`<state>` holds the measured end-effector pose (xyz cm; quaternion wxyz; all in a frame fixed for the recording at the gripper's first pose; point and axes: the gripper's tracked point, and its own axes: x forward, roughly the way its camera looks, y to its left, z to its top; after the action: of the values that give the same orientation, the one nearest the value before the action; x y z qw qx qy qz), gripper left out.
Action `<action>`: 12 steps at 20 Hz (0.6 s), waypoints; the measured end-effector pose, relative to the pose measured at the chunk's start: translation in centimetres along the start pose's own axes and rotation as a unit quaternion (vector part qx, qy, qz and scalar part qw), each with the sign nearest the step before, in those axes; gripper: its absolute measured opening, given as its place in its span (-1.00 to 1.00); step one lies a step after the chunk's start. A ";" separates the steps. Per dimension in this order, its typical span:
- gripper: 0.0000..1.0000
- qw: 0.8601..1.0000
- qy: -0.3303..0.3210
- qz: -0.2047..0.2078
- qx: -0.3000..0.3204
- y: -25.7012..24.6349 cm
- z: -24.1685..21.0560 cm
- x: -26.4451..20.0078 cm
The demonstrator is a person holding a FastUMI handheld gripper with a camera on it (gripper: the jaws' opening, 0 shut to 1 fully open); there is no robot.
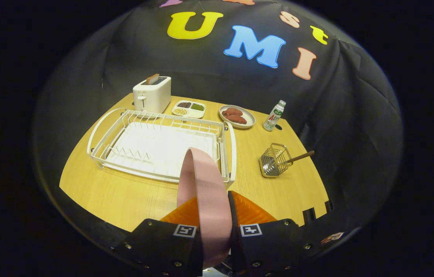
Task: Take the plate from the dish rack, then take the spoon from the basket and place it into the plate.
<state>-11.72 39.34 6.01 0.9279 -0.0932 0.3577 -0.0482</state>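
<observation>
Pink plate [205, 192] on edge, clenched between the gripper [217, 215] fingers, lifted near the dish rack [155, 146]; best lowered flat onto bare table [124, 196] left of the basket [274, 161].
</observation>
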 end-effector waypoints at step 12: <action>-0.46 0.981 0.047 0.127 0.136 2.6 -5.1 5.0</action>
<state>-11.42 40.41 -1.54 0.9125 0.0826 0.4002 0.0179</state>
